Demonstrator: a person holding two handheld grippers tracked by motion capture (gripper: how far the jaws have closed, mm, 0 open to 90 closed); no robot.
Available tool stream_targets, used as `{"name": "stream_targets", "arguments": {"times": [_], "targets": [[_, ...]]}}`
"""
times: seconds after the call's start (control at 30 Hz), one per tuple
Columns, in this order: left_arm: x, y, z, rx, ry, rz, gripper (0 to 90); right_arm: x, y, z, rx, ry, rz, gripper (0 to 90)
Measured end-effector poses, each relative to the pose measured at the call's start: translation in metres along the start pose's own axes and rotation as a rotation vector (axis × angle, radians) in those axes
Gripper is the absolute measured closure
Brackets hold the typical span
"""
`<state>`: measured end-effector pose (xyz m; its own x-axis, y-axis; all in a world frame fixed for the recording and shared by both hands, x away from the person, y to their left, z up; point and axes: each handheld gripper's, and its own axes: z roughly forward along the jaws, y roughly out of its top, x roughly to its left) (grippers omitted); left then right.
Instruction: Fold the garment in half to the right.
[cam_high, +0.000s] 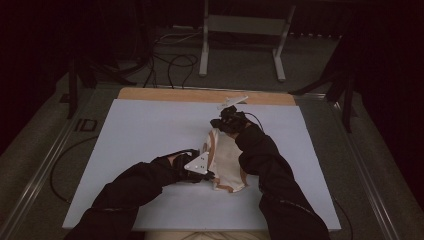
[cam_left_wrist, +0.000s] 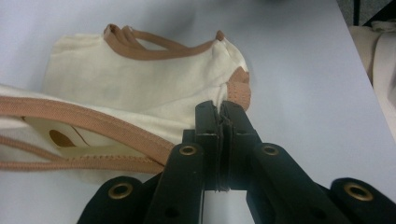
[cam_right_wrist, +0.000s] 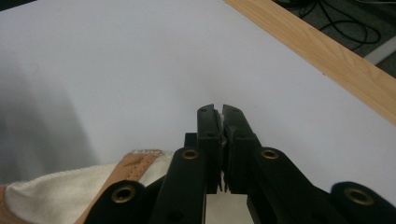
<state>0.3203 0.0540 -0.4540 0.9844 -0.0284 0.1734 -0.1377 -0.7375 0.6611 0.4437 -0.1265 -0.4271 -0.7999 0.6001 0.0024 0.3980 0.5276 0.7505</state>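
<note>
A cream garment with brown trim (cam_high: 227, 162) lies bunched near the middle of the white table (cam_high: 150, 130). My left gripper (cam_high: 211, 175) is at its near left edge. In the left gripper view the jaws (cam_left_wrist: 219, 106) are shut, with a fold of the cream garment (cam_left_wrist: 130, 79) pinched at their tips. My right gripper (cam_high: 219, 125) is at the garment's far end, where the cloth rises toward it. In the right gripper view the jaws (cam_right_wrist: 219, 109) are shut, and the trimmed garment corner (cam_right_wrist: 56, 196) runs in under them from the lower left.
A wooden strip (cam_high: 200, 95) borders the table's far edge (cam_right_wrist: 327, 51). Beyond it, a grey metal stand (cam_high: 240, 30) and loose cables (cam_high: 175, 62) sit on the floor. The person's black sleeves (cam_high: 135, 190) cross the table's near part.
</note>
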Motion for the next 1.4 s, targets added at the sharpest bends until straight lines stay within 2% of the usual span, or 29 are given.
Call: {"name": "stream_targets", "arguments": {"times": [0.43, 0.67, 1.13, 1.4], "targets": [[0.004, 0.014, 0.016, 0.000, -0.034, 0.019, 87.6, -0.015, -0.019, -0.021, -0.013, -0.028, 0.032, 87.3], [0.008, 0.022, 0.033, 0.009, -0.058, 0.021, 87.5, -0.025, -0.036, -0.029, -0.015, -0.041, 0.067, 87.2], [0.011, 0.033, 0.062, 0.028, -0.085, 0.039, 87.5, -0.039, -0.058, -0.032, -0.009, -0.051, 0.106, 87.1], [0.010, 0.035, 0.073, 0.042, -0.093, 0.023, 87.4, -0.045, -0.071, -0.030, -0.006, -0.059, 0.126, 87.1]]}}
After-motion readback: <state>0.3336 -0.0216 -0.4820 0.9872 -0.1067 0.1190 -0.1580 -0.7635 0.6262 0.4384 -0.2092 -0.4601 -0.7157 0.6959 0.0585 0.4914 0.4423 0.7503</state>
